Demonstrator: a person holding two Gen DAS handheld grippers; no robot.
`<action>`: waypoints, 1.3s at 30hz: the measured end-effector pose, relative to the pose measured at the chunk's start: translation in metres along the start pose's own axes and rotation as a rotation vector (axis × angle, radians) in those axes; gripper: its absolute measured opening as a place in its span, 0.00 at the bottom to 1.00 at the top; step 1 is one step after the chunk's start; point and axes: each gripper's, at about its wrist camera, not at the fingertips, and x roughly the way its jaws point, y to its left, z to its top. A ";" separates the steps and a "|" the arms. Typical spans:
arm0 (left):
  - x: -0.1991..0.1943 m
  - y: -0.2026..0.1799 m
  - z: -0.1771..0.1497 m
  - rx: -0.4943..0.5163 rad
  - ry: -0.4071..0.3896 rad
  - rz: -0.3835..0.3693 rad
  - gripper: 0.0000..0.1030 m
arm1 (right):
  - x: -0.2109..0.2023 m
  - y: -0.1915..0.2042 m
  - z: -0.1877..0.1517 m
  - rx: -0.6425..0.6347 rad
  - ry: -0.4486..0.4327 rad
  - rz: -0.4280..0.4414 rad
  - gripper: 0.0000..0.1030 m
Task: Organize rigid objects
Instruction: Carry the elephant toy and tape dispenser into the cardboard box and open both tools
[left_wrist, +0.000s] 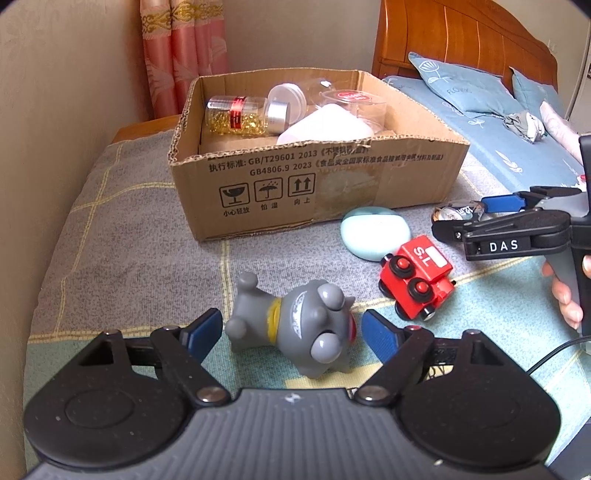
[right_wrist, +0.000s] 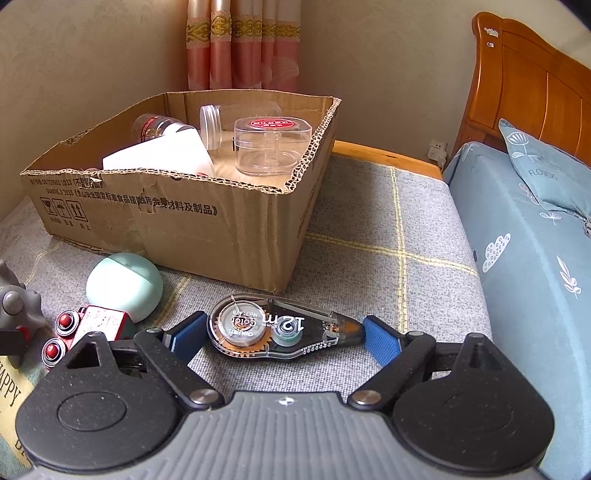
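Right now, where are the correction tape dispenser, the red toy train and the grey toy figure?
correction tape dispenser (right_wrist: 280, 326), right wrist view, clear body.
red toy train (left_wrist: 424, 275), left wrist view, red side.
grey toy figure (left_wrist: 295, 325), left wrist view, belly.

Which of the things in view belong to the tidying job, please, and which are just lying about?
For the job:
- cardboard box
- grey toy figure
- red toy train
- mint round case
- correction tape

Lying about:
- blue pillow
- crumpled cloth
- pink curtain
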 end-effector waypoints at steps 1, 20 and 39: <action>0.000 0.000 0.000 -0.002 -0.002 -0.004 0.79 | -0.001 0.000 0.000 0.001 -0.001 0.003 0.90; -0.023 0.008 0.009 0.021 0.003 -0.027 0.69 | -0.038 -0.007 0.010 -0.065 -0.014 0.077 0.90; -0.055 0.000 0.052 0.105 -0.078 -0.044 0.69 | -0.073 0.002 0.021 -0.179 -0.006 0.188 0.90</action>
